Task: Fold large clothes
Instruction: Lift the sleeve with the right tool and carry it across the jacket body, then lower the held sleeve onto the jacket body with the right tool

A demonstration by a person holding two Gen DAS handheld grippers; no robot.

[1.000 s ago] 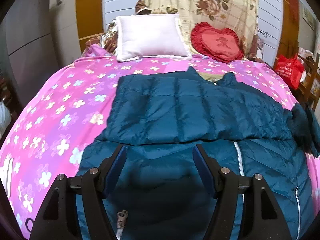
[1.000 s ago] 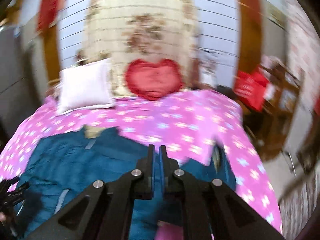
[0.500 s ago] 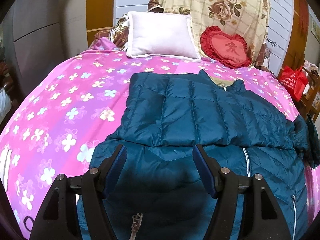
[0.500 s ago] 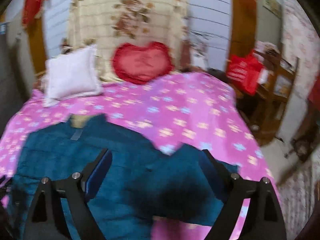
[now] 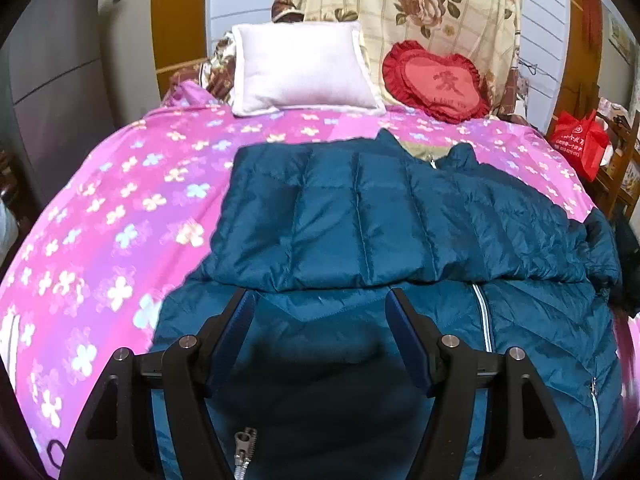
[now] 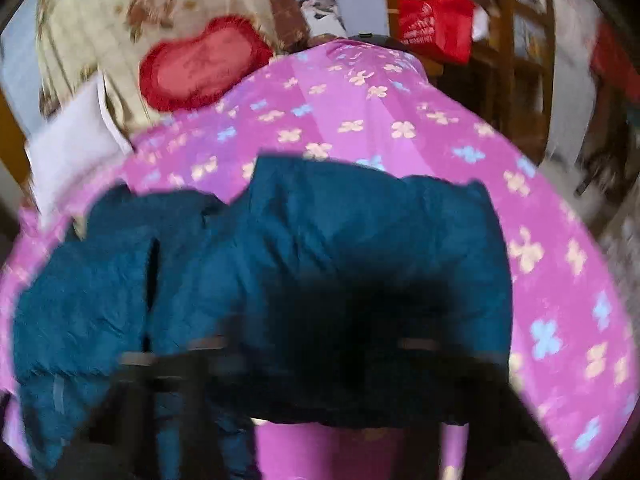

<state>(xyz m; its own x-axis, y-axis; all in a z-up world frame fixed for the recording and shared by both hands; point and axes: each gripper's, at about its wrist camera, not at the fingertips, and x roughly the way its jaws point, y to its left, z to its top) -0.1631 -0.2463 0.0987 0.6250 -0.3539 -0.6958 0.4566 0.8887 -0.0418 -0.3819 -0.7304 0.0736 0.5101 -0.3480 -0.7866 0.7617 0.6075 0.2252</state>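
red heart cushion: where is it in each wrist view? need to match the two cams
Left wrist: the red heart cushion sits upper right of centre, at the head of the bed, right of the white pillow.
Right wrist: cushion is upper left, blurred and tilted, up and right of the pillow.
Shared landmark: the red bag beside the bed.

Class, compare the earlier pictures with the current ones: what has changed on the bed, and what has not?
The right claw opened from shut, dropped toward the teal quilted down jacket's right sleeve, and its jaws are now closing; motion blur hides any grip. The left claw stays open above the jacket; the jacket lies unchanged.
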